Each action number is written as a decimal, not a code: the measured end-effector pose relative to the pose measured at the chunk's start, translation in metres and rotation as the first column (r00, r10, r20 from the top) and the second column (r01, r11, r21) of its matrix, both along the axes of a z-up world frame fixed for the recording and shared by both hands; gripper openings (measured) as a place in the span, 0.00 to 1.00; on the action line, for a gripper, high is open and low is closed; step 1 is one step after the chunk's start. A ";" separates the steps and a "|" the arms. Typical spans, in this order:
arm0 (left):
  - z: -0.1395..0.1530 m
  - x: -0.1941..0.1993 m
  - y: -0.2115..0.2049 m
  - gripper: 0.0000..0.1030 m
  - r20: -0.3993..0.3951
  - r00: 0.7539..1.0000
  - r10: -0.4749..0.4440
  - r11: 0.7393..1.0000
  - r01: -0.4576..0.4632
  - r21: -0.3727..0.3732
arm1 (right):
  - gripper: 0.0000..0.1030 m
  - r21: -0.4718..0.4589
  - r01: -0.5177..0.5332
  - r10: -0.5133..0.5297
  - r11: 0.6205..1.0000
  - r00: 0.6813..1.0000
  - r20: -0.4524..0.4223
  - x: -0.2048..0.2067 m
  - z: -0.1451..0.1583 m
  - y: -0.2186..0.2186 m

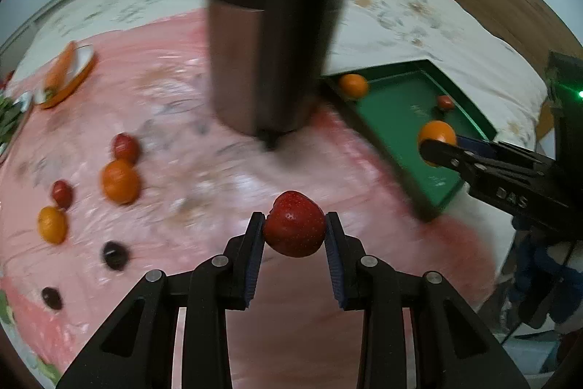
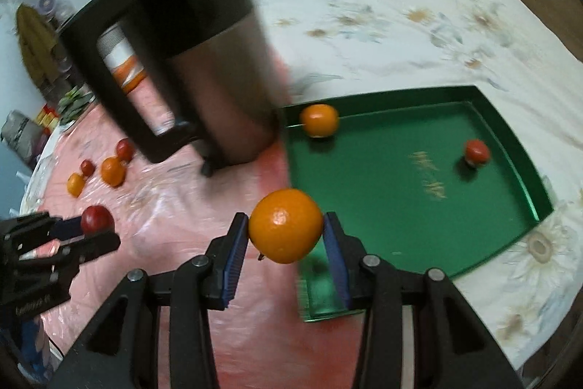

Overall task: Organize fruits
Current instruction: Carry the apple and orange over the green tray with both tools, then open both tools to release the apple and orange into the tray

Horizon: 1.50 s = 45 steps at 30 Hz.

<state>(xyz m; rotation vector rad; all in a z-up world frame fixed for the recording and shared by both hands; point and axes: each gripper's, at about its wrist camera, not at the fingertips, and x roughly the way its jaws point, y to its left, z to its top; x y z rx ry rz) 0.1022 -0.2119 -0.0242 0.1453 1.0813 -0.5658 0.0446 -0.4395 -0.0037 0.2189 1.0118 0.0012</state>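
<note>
**Both tongs loaded, tray close by**

The left tongs (image 1: 294,233) are closed on a strawberry (image 1: 294,228), pinched at its widest part between the two blue pads with only a narrow gap between the jaws. The right tongs (image 2: 286,236) stand wider and are clamped on an orange (image 2: 285,225), held across its middle. Both fruits hang clear above the pink cloth (image 1: 204,170).

The green tray (image 2: 510,148) lies to the right, on the flowered sheet (image 2: 419,6), and already holds another orange (image 2: 319,120) in its far left corner and a small red fruit (image 2: 477,151) near its right wall. More oranges and red fruit lie loose at the far left of the cloth, well apart from the tray. In the right wrist view the held orange hangs just beside the tray's near left corner; the strawberry hangs further left, over the cloth.

The likely risks:

- The tall dark kettle (image 2: 204,53) stands touching or just beside the tray's far left corner. A wide sweep by the left tongs could knock it.
- The orange is round and gripped on a small contact patch; a jolt could roll it out.
- The strawberry is soft, so too tight a squeeze would probably bruise it.
- Dropped from height, either fruit may roll and strike those in the tray, or bounce over the low wall.
- The two tongs are near each other and could collide over the tray.
</note>
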 end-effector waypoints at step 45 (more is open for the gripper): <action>-0.060 0.040 -0.204 0.47 -0.036 0.971 -0.236 0.970 0.238 0.055 | 1.00 -0.104 0.264 -0.271 0.959 0.961 -0.056 0.034 -0.060 -0.154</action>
